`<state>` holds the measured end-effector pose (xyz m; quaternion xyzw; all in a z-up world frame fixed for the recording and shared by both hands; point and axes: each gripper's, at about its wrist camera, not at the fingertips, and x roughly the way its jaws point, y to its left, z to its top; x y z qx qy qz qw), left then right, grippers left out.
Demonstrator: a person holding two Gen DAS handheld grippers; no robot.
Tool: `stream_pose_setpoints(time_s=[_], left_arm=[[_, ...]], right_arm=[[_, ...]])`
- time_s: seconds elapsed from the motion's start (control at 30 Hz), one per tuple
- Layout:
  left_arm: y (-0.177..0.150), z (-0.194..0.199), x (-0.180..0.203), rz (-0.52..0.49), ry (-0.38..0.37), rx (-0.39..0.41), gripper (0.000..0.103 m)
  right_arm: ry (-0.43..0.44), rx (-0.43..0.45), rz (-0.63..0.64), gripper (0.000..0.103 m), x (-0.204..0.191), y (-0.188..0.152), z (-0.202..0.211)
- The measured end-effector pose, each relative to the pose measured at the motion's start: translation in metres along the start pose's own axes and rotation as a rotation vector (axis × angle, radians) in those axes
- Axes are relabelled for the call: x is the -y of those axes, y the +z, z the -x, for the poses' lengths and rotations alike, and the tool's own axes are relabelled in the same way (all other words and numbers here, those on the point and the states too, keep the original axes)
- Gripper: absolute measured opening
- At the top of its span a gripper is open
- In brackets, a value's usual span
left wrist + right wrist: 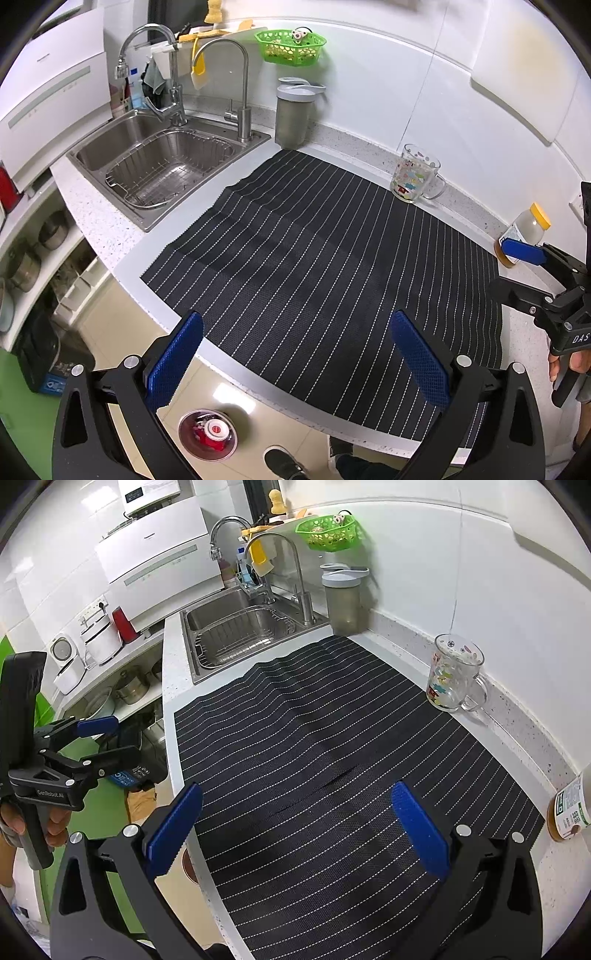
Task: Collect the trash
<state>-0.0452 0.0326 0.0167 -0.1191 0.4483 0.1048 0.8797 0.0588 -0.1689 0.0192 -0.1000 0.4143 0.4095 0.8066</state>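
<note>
My left gripper (295, 358) is open and empty, hanging over the front edge of the black striped mat (314, 240) on the counter. Below it on the floor stands a small round bin (186, 443) holding a red and white item. My right gripper (297, 827) is also open and empty, above the near part of the mat (332, 738). Each gripper shows in the other's view: the right gripper (509, 271) at the far right, the left gripper (114, 740) at the far left off the counter. I see no loose trash on the mat.
A glass mug (415, 177) (454, 672) and a yellow-lidded jar (524, 229) (569, 808) stand along the back wall. A grey shaker bottle (343, 598) sits by the steel sink (155, 162). A green basket (290, 46) hangs on the wall. A shoe (284, 463) is near the bin.
</note>
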Motion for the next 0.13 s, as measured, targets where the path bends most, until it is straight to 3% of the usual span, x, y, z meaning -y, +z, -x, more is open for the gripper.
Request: stream_pose_setpoints(time_s=[0.13], left_arm=[[-0.0003, -0.0016, 0.0014, -0.004, -0.010, -0.007, 0.097]], right_arm=[[0.005, -0.003, 0.005, 0.100, 0.0021, 0.0023, -0.0023]])
